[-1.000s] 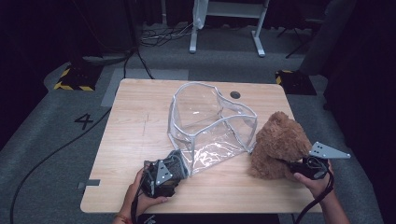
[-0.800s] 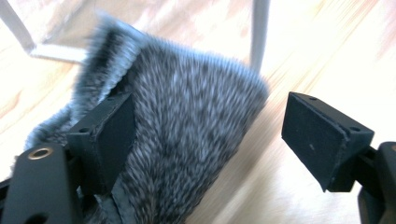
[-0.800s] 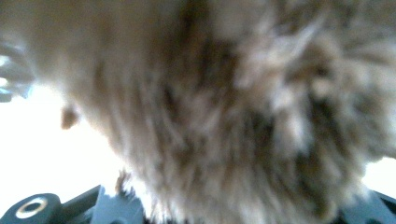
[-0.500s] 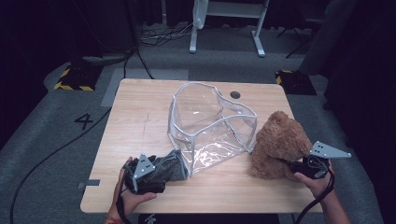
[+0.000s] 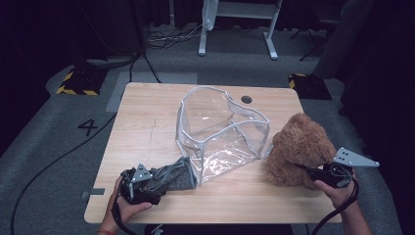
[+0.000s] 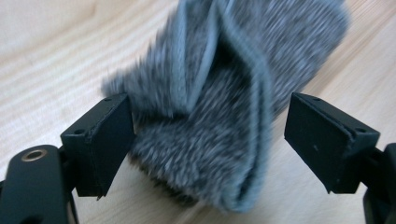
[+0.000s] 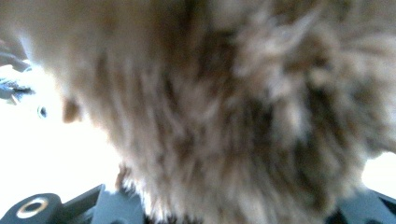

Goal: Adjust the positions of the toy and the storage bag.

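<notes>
1. Seen from the high view: wooden table (image 5: 147, 132) with a clear bag (image 5: 220, 129) standing open at its middle, a grey fleece (image 5: 171, 175) lying at the bag's near left corner, a brown bear (image 5: 298, 149) sitting just right of the bag.
2. Left gripper (image 5: 147, 188) at the fleece's near end, on the table's front left; right gripper (image 5: 306, 171) pushed into the bear's fur from the right.
3. Closer, in the left gripper view: jaws just opened, standing apart either side of the folded fleece (image 6: 219, 116); left pad at the fabric's edge, right pad clear of it.
4. In the right gripper view: blurred brown fur (image 7: 233, 116) across the frame, jaw tips buried beneath; jaws appear clamped on the bear.
5. Legible on the floor left of the table, high view: a painted "4" (image 5: 90, 127), beside black-and-yellow hazard tape (image 5: 73, 90).
</notes>
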The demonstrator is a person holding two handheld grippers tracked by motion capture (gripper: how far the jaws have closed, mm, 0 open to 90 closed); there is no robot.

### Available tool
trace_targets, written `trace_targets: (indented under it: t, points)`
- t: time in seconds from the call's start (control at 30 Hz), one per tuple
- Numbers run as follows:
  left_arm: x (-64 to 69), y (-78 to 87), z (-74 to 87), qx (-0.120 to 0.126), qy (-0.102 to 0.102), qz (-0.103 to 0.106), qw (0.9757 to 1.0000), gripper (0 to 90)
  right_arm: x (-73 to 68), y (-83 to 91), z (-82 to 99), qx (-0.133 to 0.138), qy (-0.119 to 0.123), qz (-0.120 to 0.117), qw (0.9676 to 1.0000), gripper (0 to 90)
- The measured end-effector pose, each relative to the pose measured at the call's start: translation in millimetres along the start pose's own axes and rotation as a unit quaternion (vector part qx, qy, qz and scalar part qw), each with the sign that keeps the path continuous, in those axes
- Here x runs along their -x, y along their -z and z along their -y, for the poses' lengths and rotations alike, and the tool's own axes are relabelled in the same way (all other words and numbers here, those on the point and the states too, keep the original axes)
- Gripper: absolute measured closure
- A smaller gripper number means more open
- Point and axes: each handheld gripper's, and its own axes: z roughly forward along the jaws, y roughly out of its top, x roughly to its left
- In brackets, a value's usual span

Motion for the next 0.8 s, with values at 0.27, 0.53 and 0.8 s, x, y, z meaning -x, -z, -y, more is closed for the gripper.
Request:
trace_targets:
  t: [0.27,0.53,0.8]
  points:
    - [0.1,-16.9,2.4,-0.007,-0.01,-0.022,0.9997,14.9,0.0,2.8,-5.6,0.007,0.001,0.003,1.0,51.5]
    - [1.0,-19.2,1.8,-0.006,-0.01,-0.032,0.9994,14.2,5.4,14.5,-14.1,0.021,0.001,0.014,0.9997,51.7]
    - [1.3,-19.5,1.8,-0.005,-0.009,-0.033,0.9994,14.1,8.1,26.7,-40.9,0.038,0.02,0.03,0.9987,51.8]
